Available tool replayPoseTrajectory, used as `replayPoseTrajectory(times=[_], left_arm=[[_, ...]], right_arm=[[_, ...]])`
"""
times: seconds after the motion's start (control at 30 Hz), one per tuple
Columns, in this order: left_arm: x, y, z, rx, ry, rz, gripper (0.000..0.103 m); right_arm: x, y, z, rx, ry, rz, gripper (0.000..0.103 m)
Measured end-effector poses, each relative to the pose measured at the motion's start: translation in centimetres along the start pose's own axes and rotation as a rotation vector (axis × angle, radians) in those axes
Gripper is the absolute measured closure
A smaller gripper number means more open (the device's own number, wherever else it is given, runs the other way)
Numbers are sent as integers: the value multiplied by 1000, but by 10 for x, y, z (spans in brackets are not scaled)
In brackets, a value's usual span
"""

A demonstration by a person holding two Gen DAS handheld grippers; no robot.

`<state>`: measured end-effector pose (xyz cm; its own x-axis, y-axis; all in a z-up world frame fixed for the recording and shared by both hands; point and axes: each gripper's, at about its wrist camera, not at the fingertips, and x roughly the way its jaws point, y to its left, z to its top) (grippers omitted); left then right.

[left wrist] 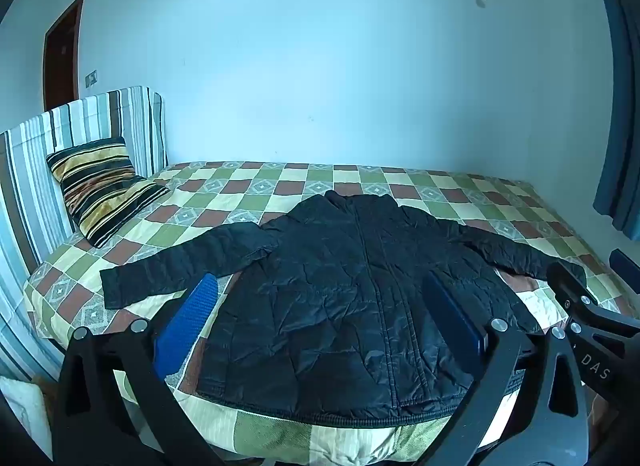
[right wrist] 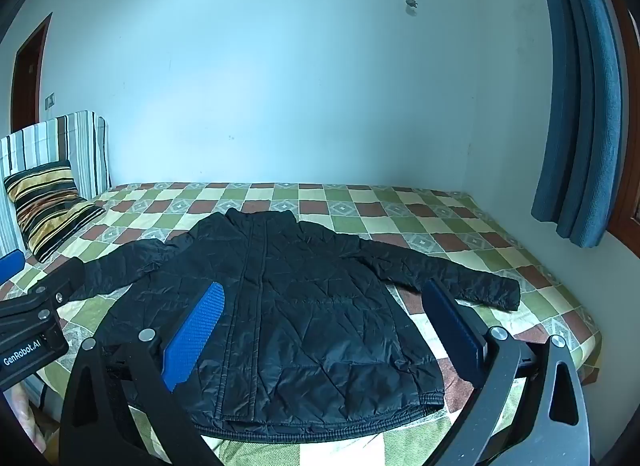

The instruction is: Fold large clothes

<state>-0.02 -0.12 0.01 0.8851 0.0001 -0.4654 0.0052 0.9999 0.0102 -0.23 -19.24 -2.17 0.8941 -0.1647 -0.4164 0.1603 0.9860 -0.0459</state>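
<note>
The left gripper (left wrist: 320, 318) hovers with fingers wide and empty above the black quilted jacket (left wrist: 344, 298), spread flat with sleeves out on the checkered bedspread (left wrist: 280, 181). The right gripper (right wrist: 324, 322) matches it. Folding seems unstarted; a sleeve grab likely comes next.

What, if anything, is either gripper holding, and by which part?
Nothing is held. The left gripper and right gripper both have open jaws, and the jacket lies flat on the bed, ungrasped.
</note>
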Motion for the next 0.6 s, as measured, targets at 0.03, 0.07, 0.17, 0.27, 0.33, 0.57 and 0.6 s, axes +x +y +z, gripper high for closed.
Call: replayPoseTrajectory(times=[0.03,0.07,0.17,0.27,0.33,0.57,0.6], left_arm=[[0,0,0,2,-1,-1,2],[-1,0,0,3,-1,-4,2],[-3,1,-3,2,-6,-3,2],[-1,2,-3,0,5,0,2],[0,4,-4,-6,4,2,2],[-2,6,-5,-11,-7,7,2],[-2,6,-5,-10,-6,6,2]], right_arm=[[0,0,0,3,-1,2,5],[0,0,0,2,-1,2,5],[0,-1,0,4,-1,3,5],[0,-1,0,5,-1,3,5],[0,-1,0,4,-2,3,5],[0,0,-1,5,-2,4,5],[0,0,-1,5,-2,4,5]])
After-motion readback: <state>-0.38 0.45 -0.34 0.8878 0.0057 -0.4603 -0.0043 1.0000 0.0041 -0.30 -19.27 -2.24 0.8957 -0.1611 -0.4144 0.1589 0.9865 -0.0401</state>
